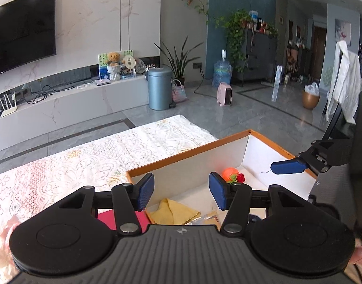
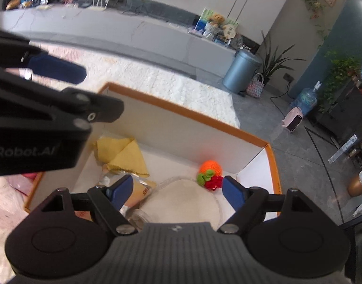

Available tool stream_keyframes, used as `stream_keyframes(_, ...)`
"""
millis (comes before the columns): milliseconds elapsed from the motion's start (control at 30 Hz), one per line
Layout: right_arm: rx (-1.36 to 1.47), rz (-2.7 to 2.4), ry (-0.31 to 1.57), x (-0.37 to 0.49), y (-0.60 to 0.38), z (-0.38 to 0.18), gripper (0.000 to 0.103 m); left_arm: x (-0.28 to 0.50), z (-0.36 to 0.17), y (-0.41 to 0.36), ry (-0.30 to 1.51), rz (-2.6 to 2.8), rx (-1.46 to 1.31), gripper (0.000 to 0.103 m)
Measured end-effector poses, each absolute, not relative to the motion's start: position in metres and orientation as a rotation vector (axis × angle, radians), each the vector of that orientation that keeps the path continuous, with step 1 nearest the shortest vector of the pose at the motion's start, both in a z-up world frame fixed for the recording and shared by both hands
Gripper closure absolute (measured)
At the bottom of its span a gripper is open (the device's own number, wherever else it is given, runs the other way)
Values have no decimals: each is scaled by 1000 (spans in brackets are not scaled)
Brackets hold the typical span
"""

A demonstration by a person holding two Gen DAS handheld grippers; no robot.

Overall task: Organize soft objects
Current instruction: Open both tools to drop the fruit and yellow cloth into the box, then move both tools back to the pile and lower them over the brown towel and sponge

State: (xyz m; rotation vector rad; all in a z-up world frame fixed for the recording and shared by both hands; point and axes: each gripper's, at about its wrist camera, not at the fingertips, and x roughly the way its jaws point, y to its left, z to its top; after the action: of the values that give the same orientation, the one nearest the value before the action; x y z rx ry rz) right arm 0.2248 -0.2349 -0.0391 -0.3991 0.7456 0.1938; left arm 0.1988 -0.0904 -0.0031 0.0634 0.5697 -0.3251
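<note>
One orange crocheted ball (image 2: 209,168), green leaf, red flower, inside box (image 2: 181,113).

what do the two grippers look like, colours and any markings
Both match: the left gripper and the right gripper each have a black ribbed body, two round black discs, black linkage arms with silver pins, and blue textured finger pads. White "Robot.AI" lettering shows on the left gripper's side in the right wrist view.
</note>
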Motion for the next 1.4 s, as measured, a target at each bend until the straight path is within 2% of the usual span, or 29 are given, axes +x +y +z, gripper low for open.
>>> stream_keyframes(233, -285, 239, 673, 187, -214, -23, 22, 168, 3, -65, 566, -268, 51, 41)
stream_keyframes(633, -171, 354, 601, 119, -144, -33, 22, 111, -15, 25, 634, -43, -66, 42)
stream_keyframes(967, -247, 516, 538, 69, -69, -56, 22, 59, -35, 93, 676, 101, -130, 44)
stream_keyframes(1167, -282, 569, 566, 69, -39, -80, 32, 41, -55, 121, 719, 152, -193, 44)
stream_keyframes(1333, -290, 591, 600, 77, -27, -93, 46, 35, -67, 133, 729, 165, -232, 45)
stream_keyframes(1400, -285, 593, 623, 81, -24, -98, 48, 34, -69, 135, 729, 165, -248, 45)
